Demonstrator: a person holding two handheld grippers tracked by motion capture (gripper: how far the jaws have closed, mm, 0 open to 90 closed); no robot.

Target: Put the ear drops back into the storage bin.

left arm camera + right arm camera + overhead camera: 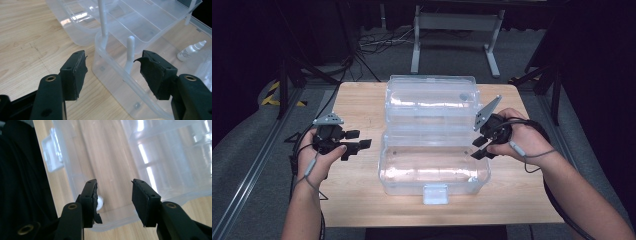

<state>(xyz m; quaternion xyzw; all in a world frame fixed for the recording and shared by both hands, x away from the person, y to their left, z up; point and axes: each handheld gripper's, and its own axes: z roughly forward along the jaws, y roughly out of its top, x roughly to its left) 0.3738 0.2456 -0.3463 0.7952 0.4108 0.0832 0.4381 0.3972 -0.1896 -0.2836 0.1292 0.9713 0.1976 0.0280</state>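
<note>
On the table: a clear box point(432, 170) sits in the middle of the wooden table point(357, 195), open, with its lid point(430, 100) thrown back on the far side.
Box: see-through plastic, latch tab point(435, 193) on the near wall, facing the person.
Tray: in the left gripper view a clear tray point(140, 20) is raised over the box on white arms point(103, 22).
Bottle: a small white dropper bottle point(191, 50) lies inside the box, seen in the left gripper view.
Left tool: the left tool point(357, 141) is held in the left hand point(319, 157) just beside the box's left end, not touching it; jaws wide apart, nothing between them.
Right tool: the right tool point(479, 148) is held in the right hand point(522, 140) at the box's right end, over its rim; jaws spread, nothing gripped.
Right gripper view: the jaws point down at the box wall and the wood below; a small white thing by the left jaw is too blurred to name.
</note>
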